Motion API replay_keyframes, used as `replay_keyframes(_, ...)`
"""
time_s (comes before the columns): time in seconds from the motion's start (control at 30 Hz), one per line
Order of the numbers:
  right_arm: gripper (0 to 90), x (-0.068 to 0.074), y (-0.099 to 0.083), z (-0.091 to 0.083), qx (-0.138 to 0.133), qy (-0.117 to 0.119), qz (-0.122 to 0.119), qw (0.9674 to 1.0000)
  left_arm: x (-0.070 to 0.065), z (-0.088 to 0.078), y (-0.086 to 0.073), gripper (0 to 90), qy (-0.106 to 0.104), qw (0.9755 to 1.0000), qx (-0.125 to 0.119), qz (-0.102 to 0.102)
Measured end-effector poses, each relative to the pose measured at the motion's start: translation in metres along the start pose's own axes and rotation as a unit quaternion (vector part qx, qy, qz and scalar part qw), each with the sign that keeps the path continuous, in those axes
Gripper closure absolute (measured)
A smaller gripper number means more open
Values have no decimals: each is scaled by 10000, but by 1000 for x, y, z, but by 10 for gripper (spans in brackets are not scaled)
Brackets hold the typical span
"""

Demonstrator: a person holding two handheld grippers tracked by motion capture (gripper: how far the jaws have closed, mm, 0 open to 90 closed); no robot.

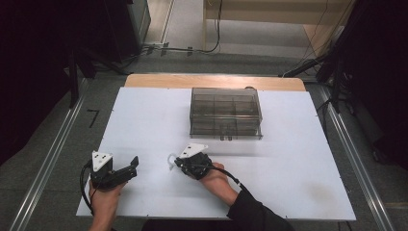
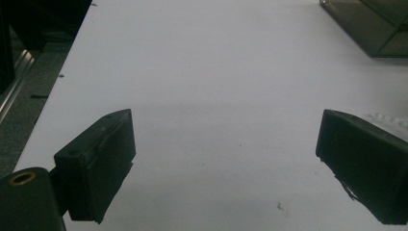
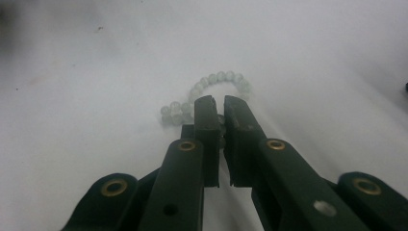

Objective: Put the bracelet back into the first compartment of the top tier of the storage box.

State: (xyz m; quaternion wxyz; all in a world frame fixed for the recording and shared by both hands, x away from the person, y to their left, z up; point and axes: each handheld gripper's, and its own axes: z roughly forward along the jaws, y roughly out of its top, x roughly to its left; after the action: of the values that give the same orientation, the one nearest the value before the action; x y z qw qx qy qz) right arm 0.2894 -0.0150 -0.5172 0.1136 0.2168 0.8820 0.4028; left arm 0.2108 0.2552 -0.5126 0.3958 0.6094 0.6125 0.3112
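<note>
At the left of the high view, the left gripper (image 1: pixel 129 168) rests low over the white table (image 1: pixel 144 120), held in the person's left hand (image 1: pixel 103 197) near the table's near edge. Its jaws stand spread wide, and in the left gripper view nothing lies between them but bare white surface (a faint pale shape of beads shows just past the right-hand jaw, too blurred to read further).

Toward the middle, the bead bracelet (image 1: pixel 171 160) lies on the table between the two grippers, closer to the right one. It is a loop of small round beads, pale and translucent with a milky greenish-white tint, strung closely one after another. In the right gripper view the bracelet (image 3: pixel 216 79) arcs up and over just beyond the jaw tips, one end of the curve doubling back at the left in a short cluster of beads.

The right gripper (image 1: pixel 177 162) points left toward the bracelet, carried by the right hand (image 1: pixel 216 179), whose dark sleeve (image 1: pixel 255 211) enters from the bottom edge. Its jaws are drawn nearly together, pinching a section of the bead string between the pads; a bead or two can be seen in the narrow gap.

Farther back and right of centre stands a smoky transparent compartment box (image 1: pixel 226 113), well apart from the bracelet.
</note>
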Motion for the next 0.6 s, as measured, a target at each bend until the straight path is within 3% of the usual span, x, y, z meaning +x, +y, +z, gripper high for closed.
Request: replay_keyframes(0.6, 831, 2, 7, -23, -273, 4, -26, 9996, -1, 1, 0, 70, 3, 10000, 5, -2)
